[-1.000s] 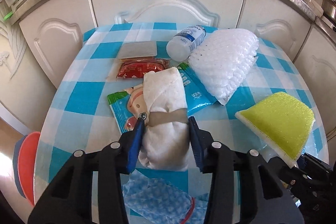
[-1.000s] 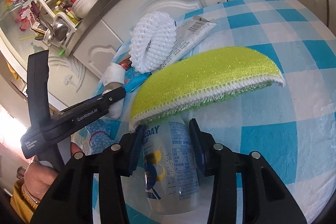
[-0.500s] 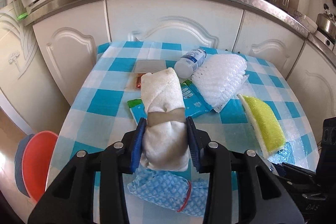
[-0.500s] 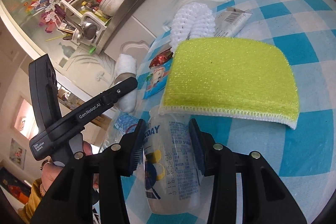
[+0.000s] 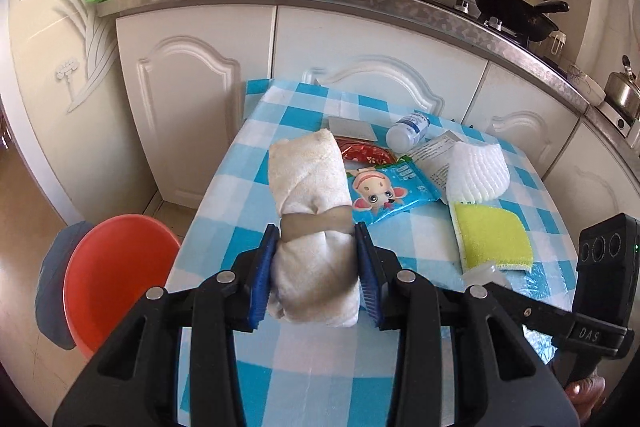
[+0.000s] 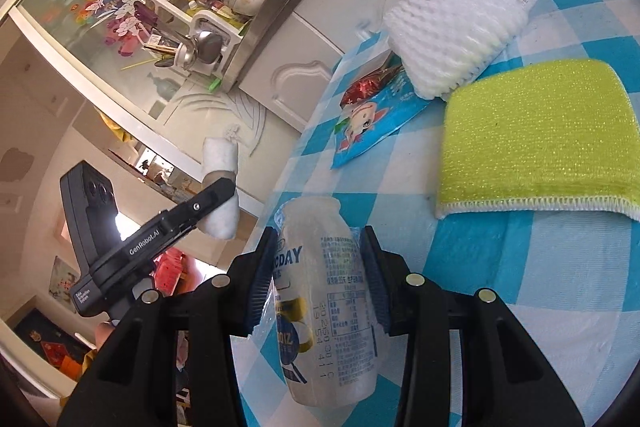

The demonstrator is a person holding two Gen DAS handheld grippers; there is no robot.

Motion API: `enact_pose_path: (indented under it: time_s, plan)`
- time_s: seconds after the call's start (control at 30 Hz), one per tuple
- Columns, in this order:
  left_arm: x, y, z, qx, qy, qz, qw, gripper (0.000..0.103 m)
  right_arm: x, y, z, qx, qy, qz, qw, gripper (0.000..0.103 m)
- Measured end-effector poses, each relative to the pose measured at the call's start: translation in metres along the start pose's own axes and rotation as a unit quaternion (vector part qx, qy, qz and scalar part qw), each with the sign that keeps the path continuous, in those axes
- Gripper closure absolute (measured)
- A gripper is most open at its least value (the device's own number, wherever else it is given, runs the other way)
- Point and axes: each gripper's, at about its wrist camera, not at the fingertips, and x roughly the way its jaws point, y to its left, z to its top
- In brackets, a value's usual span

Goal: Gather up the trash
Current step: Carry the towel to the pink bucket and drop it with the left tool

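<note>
My left gripper (image 5: 315, 269) is shut on a rolled white cloth bundle (image 5: 310, 203) with a grey band, held up above the left part of the blue checked table (image 5: 240, 187); the bundle also shows in the right wrist view (image 6: 220, 195). My right gripper (image 6: 320, 281) is shut on a clear plastic bottle (image 6: 324, 299) with a printed label, held above the table's near edge. A cartoon snack packet (image 5: 384, 193), a red wrapper (image 5: 362, 153), white foam netting (image 5: 476, 173), a small white bottle (image 5: 408, 131) and a yellow sponge cloth (image 5: 492, 241) lie on the table.
A red basin (image 5: 112, 279) stands on the floor left of the table. White kitchen cabinets (image 5: 188, 107) with a steel counter, pot and pan stand behind the table. A grey flat pad (image 5: 352, 127) lies at the table's far side.
Both grippers have lifted and pulled back from the table with their loads. The sponge cloth, which lay over the clear bottle, now lies flat on the table.
</note>
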Motion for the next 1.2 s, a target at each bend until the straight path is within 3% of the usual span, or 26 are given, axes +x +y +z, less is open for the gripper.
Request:
enact_pose_path:
  time_s: [0.23,0.53,0.7,0.97,1.2]
  plan:
    - [-0.016,0.046,-0.022,-0.031,0.013,0.0,0.9994,0.063,0.004,0.009,-0.006,-0.001,-0.006,0.006,1.0,0.059]
    - [-0.025,0.11,-0.048,-0.076,0.011,0.005,0.997,0.063,0.001,0.044,-0.011,-0.055,-0.047,-0.053,0.996,0.059]
    - [-0.024,0.146,-0.059,-0.104,0.015,0.006,0.9944,0.063,0.008,0.059,-0.012,-0.057,-0.055,-0.063,0.995,0.059]
    - [-0.024,0.196,-0.069,-0.149,0.005,0.022,0.9886,0.063,0.034,0.102,-0.015,-0.076,-0.032,-0.06,0.995,0.059]
    - [-0.013,0.225,-0.077,-0.185,0.01,0.017,0.9825,0.063,0.082,0.15,-0.018,-0.117,0.003,-0.069,0.991,0.059]
